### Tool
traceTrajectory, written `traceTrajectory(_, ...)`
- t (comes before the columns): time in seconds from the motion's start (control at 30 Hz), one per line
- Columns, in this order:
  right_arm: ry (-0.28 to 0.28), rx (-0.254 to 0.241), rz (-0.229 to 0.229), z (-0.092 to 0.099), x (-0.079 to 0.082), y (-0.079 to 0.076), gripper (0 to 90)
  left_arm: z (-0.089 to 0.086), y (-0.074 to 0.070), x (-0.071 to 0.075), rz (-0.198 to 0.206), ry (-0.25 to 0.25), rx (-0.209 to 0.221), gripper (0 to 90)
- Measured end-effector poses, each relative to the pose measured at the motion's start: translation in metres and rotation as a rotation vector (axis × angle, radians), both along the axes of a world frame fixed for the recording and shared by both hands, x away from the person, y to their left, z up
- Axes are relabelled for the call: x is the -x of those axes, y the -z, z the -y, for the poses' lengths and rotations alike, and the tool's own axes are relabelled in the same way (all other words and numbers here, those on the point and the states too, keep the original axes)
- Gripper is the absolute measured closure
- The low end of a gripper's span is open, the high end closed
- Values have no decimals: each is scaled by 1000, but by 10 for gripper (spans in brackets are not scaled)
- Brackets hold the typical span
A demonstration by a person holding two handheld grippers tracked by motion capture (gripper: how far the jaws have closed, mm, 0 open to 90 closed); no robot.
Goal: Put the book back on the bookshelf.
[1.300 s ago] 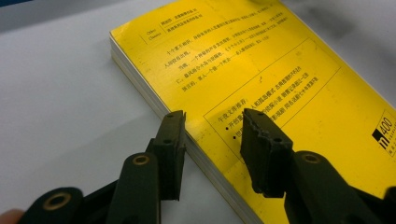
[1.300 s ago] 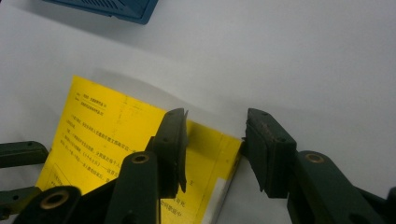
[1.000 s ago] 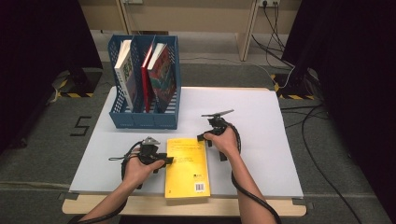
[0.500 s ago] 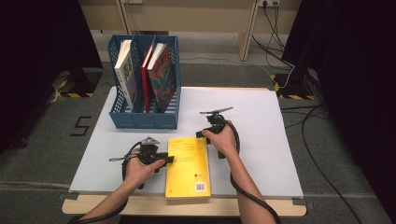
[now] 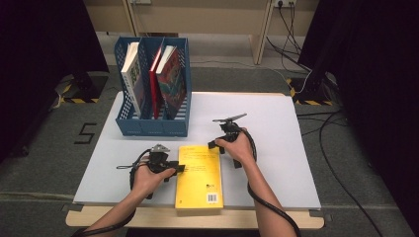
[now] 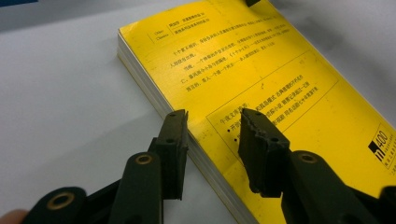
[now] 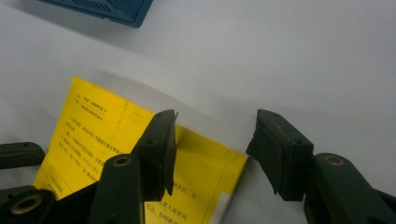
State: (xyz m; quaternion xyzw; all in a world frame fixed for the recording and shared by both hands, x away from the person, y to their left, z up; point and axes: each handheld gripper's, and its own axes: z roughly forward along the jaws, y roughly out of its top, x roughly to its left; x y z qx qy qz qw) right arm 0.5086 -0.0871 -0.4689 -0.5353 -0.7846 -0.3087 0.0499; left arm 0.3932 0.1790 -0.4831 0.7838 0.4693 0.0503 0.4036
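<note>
The white desk [image 5: 276, 128] has bare room to the right and behind the one yellow book [image 5: 199, 175], which lies flat at the front edge. One blue file rack [image 5: 148, 126] holds three books. The left gripper [image 5: 174, 168] straddles the book's left edge, jaws apart. The right gripper [image 5: 213, 144] has just been opening, wide over the far right corner, gripping nothing.

black hand-held gripper [image 5: 223, 143], brass rivets, trailing black cable, bare forearms

A yellow paperback book [image 5: 198, 174] printed with black text lies on the white tabletop [image 5: 276, 148]. Far left, a blue plastic file rack [image 5: 153, 126] holds white, red and patterned books.
</note>
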Motion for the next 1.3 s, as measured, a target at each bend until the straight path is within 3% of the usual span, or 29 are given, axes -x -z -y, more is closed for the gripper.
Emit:
traceTrajectory(0.3,-40,5,-12,-3,-2,0,465,1,0,0,3,3,-1,610)
traceTrajectory(0.37,-29,-19,-32,-1,-3,1,465,1,0,0,4,1,1,609)
traceTrajectory(0.5,-40,-5,-12,-2,-1,0,468,1,0,0,3,1,1,609)
traceTrajectory(0.6,-19,-28,-45,0,-4,0,472,1,0,0,0,-1,5,607)
traceTrajectory(0.73,-10,-43,-53,-1,-5,0,435,-1,6,0,-18,-16,52,498)
traceTrajectory(1.03,-20,-42,-24,0,-3,1,416,1,5,9,-10,17,27,460)
traceTrajectory(1.3,-25,-51,-42,3,-3,2,463,0,4,8,-23,25,29,473)
